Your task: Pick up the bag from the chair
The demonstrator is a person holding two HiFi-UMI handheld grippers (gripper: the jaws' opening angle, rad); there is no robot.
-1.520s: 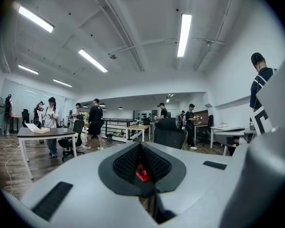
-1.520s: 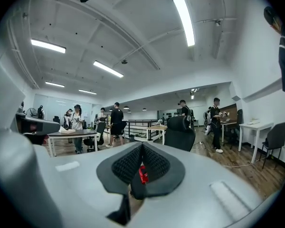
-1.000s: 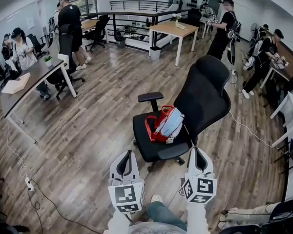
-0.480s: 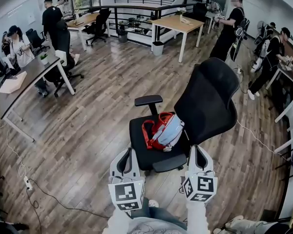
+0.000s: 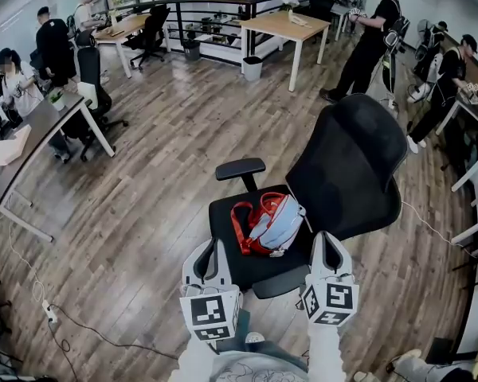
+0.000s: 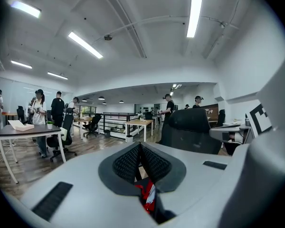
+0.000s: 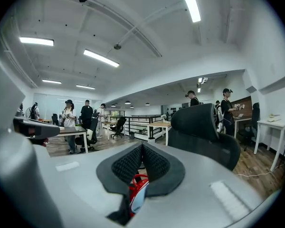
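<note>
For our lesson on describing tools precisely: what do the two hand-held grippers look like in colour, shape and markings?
Both the left gripper and right gripper are pale grey, tapering two-jaw shells. Each carries a white cube with black square markers. The inner pads are black and textured.

Chair (image 5: 346, 173) and bag (image 5: 271, 223) closer. Left gripper (image 5: 209, 249) and right gripper (image 5: 327, 241) now over seat's front edge. Person in black (image 5: 54, 46) further left.

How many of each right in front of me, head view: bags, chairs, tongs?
bag: 1
chair: 1
tongs: 2 (left tongs, right tongs)
Total: 4
</note>
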